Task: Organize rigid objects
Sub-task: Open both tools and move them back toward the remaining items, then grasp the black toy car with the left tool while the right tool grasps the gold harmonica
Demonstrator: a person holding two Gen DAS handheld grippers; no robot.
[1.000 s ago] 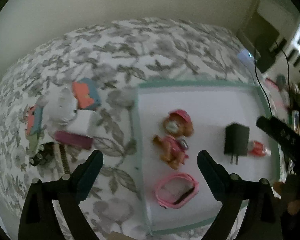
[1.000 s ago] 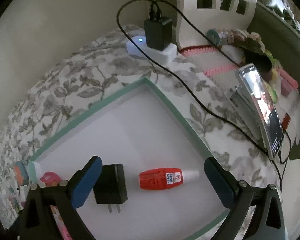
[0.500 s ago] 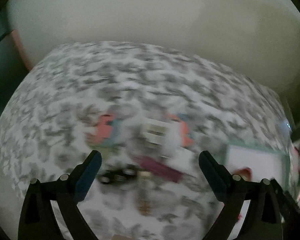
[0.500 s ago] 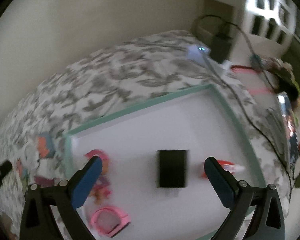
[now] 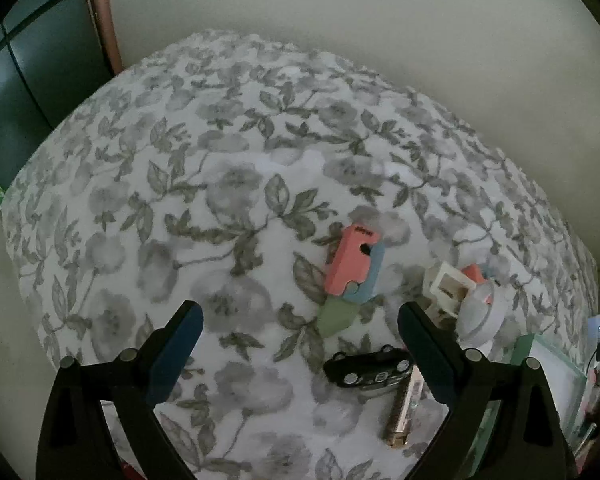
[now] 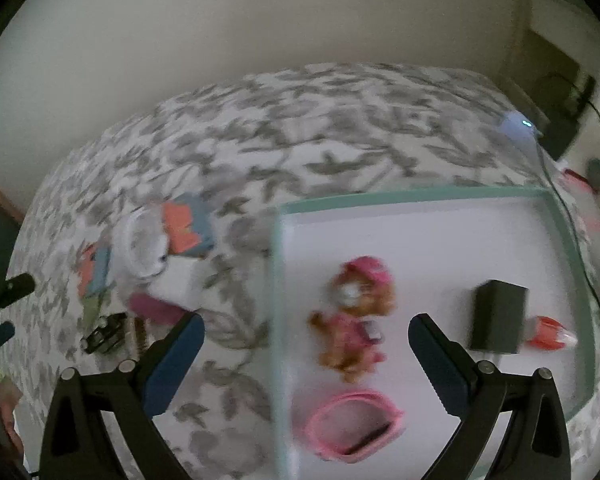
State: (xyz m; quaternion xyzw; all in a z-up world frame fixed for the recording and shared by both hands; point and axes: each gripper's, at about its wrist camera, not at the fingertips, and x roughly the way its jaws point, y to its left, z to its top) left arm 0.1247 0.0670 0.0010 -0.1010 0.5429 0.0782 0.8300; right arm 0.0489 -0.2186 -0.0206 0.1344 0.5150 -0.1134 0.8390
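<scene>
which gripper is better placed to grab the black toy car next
Left. The left gripper is open, with the black toy car lying just below its right finger on the bedspread. The right gripper, also open, straddles the tray rim, farther away.

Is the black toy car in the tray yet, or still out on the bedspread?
Out. The black toy car lies on the floral bedspread, left of the green-rimmed tray, beside the left gripper, which is open and empty.
</scene>
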